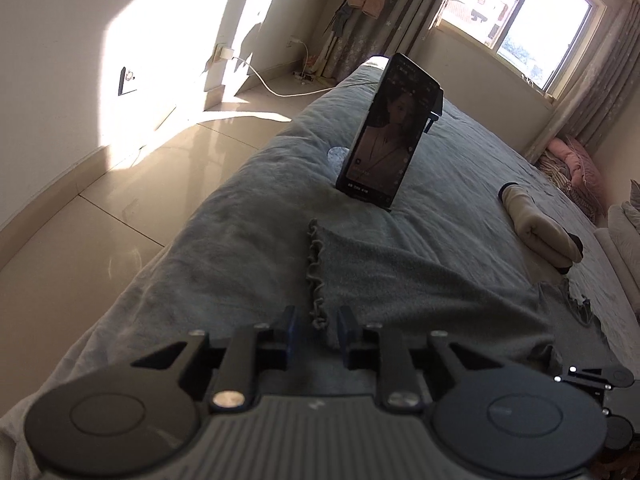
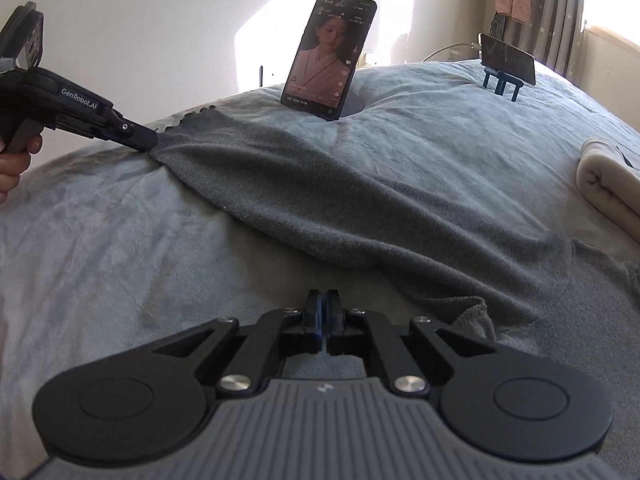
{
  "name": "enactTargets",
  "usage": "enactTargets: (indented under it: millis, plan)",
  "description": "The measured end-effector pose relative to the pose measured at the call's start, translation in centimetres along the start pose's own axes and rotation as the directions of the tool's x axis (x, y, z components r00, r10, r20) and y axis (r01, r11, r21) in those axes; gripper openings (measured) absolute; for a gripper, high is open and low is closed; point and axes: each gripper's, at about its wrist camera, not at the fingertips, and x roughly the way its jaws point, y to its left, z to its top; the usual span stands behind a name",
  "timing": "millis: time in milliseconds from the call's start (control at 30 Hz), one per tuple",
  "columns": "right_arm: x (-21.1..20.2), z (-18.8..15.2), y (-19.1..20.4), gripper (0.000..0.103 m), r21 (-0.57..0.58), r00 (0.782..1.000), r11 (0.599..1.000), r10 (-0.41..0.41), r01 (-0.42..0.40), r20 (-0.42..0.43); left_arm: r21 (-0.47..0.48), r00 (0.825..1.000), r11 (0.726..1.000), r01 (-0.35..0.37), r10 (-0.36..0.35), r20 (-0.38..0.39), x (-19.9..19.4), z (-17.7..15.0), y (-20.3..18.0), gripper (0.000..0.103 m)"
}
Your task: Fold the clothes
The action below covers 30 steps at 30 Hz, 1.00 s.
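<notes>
Dark grey garment (image 2: 360, 200) spread across the bed (image 2: 120, 240), on the grey-blue bed cover, frilled edge (image 1: 316, 272) toward the left side.

Left tongs (image 1: 316, 322): fingers apart in the left wrist view, with the frilled edge lying between them; in the right wrist view the tip (image 2: 150, 142) sits at the garment corner, cloth drawn to a point there. Firm grip or loose contact: cannot tell. A hand (image 2: 16, 160) around the handle.

Right tongs (image 2: 323, 300): fingers pressed together, nothing visible between them, positioned just beside the near edge of the garment, over bare bed cover.

Phone (image 2: 328, 54) propped upright behind the garment, screen lit. Second phone on a stand (image 2: 506, 64) farther back. Rolled cream cloth (image 2: 608, 184) at the right side of the bed, apart from the garment. Window (image 1: 532, 20) with curtains beyond the bed.
</notes>
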Motion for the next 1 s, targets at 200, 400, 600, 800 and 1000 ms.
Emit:
enactTargets:
  millis: [200, 400, 600, 800, 1000]
  plan:
    - [-2.0, 1.0, -2.4, 0.012, 0.084, 0.996, 0.996, -0.034, 0.027, 0.083, -0.089, 0.998, 0.995, 0.05, -0.046, 0.045, 2.3, 2.4, 1.2, 0.053]
    - [-1.1, 1.8, -6.7, 0.012, 0.13, 0.982, 0.981, -0.155, 0.141, 0.105, -0.063, 0.998, 0.997, 0.044, -0.04, 0.053, 5.0, 2.6, 0.2, 0.043]
    - [2.5, 3.3, -9.2, 0.031, 0.04, 0.984, 0.986, -0.165, 0.163, 0.071, -0.023, 0.997, 0.999, 0.035, -0.033, 0.076, 5.5, 2.5, 0.2, 0.025]
    - [4.8, 4.1, -9.0, 0.033, -0.085, 0.991, 0.988, -0.124, 0.129, 0.057, 0.033, 0.995, 0.998, 0.047, -0.049, 0.087, 6.2, 2.1, -0.4, 0.004]
    - [4.2, 2.6, -7.8, 0.005, -0.088, 0.986, 0.989, -0.103, 0.115, 0.128, 0.144, 0.979, 0.989, 0.035, -0.063, 0.194, 4.6, 1.2, -1.9, 0.003]
